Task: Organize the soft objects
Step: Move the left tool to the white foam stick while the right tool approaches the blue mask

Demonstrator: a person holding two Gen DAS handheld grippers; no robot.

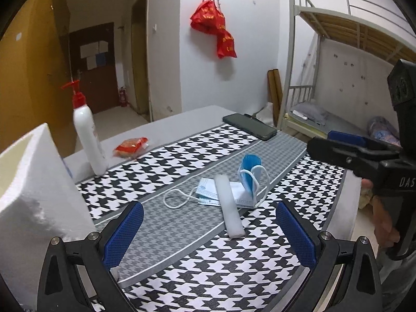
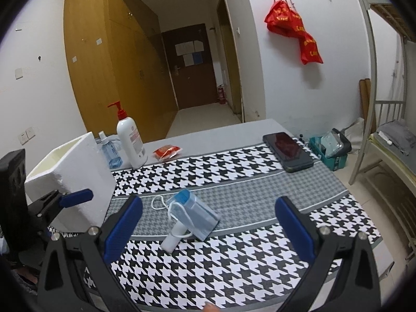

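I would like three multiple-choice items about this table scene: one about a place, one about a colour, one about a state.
1. Where does the phone lie?
A. inside the foam box
B. on the far right part of the patterned cloth
C. on the bunk bed

2. What colour is the pump of the tall white bottle?
A. red
B. green
C. black

3. How is the left claw?
A. shut on a mask
B. shut on the foam strip
C. open, holding nothing

Answers: 1 B, it rests on the cloth near its far right edge; 2 A, the pump head is red; 3 C, both blue fingers stand apart above the cloth.
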